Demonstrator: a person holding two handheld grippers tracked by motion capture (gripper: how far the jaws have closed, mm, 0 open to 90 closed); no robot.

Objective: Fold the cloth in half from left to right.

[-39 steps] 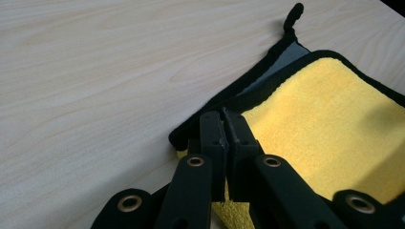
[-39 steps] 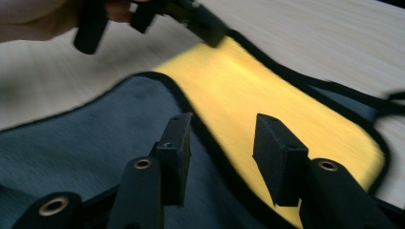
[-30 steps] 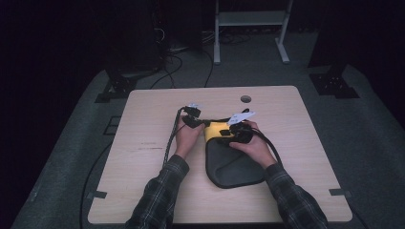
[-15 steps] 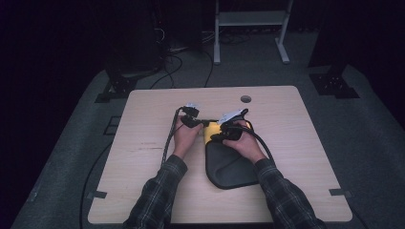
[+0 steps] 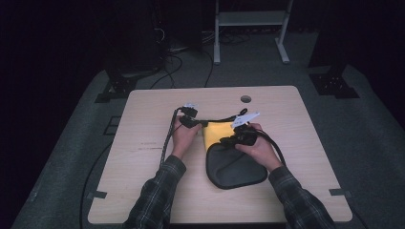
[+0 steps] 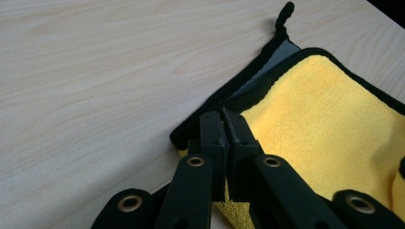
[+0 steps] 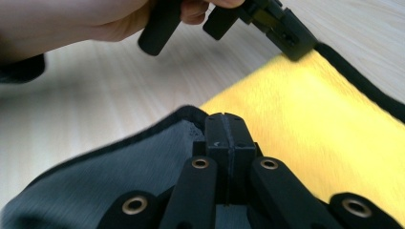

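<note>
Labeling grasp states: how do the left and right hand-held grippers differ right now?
The left hand-held gripper pinches the cloth at its yellow side's black-trimmed edge; the right hand-held gripper pinches the folded-over grey side. In the high view the left sits at the cloth's far left corner, the right nearer its middle. Both have their jaws shut on the cloth.

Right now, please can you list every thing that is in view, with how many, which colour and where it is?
cloth: one, yellow on one face and grey on the other, black trim; table middle, grey part folded over the yellow.
table: one, light wood, with a round hole near its far edge.
stand: one, white metal, on the floor behind the table.
left gripper: one, black, shut on the cloth's black-trimmed edge.
right gripper: one, black, shut on the grey fold's edge.
hands: two, on the grippers; checked sleeves at the near edge.
</note>
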